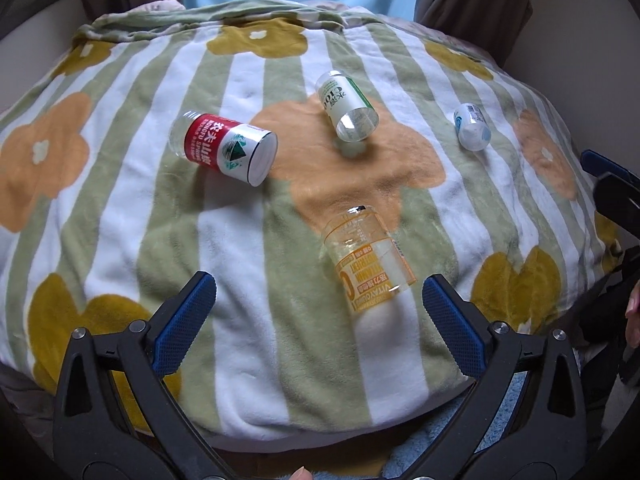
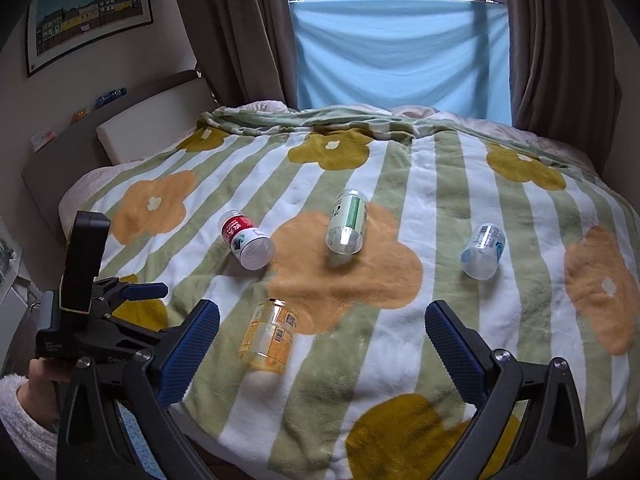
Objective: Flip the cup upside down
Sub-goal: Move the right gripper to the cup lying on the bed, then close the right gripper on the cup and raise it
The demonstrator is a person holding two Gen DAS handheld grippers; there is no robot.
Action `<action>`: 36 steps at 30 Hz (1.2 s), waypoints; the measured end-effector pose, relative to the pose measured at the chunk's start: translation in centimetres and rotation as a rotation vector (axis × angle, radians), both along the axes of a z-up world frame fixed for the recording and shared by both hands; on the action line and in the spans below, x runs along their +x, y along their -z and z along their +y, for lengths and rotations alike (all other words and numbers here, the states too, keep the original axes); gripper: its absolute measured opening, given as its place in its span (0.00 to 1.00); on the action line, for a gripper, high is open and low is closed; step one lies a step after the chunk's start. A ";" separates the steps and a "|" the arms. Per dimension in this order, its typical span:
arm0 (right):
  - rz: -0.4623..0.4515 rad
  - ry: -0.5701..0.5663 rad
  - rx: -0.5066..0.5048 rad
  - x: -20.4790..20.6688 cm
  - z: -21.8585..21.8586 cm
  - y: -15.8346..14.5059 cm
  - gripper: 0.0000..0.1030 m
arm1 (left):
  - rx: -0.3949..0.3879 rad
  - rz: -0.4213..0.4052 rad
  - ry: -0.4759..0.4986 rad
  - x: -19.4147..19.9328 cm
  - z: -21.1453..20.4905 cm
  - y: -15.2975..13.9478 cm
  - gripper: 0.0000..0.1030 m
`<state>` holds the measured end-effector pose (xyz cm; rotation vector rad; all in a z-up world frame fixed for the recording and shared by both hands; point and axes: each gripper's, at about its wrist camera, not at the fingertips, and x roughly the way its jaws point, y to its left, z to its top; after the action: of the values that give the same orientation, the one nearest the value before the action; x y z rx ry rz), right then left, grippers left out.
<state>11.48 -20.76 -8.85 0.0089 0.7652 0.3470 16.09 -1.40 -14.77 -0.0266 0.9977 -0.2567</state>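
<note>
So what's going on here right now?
A person holds both grippers open above a flowered blanket, gripping nothing. Four cut-bottle cups lie on their sides: orange cup nearest the left gripper, red cup, green cup, blue cup. The right gripper hovers nearby. No cup is upside down yet.

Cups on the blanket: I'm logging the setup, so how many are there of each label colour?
Red label cup: 1
Green label cup: 1
Blue label cup: 1
Orange label cup: 1
Total: 4, all lying on their sides.
</note>
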 end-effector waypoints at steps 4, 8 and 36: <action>0.129 -0.038 -0.028 3.4 2.7 2.6 1.00 | -0.049 -0.003 0.013 -1.5 1.3 1.8 1.00; 0.281 -0.074 -0.043 6.0 5.3 6.1 1.00 | -0.117 -0.015 -0.002 -2.2 2.5 3.7 1.00; 0.821 -0.096 -0.161 15.6 11.7 16.1 0.55 | -0.290 -0.001 -0.150 -2.3 7.6 7.4 1.00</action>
<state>27.12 -9.04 -24.99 -0.0397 1.6093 0.3717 13.75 6.24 -22.20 -0.3637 0.9458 -0.2615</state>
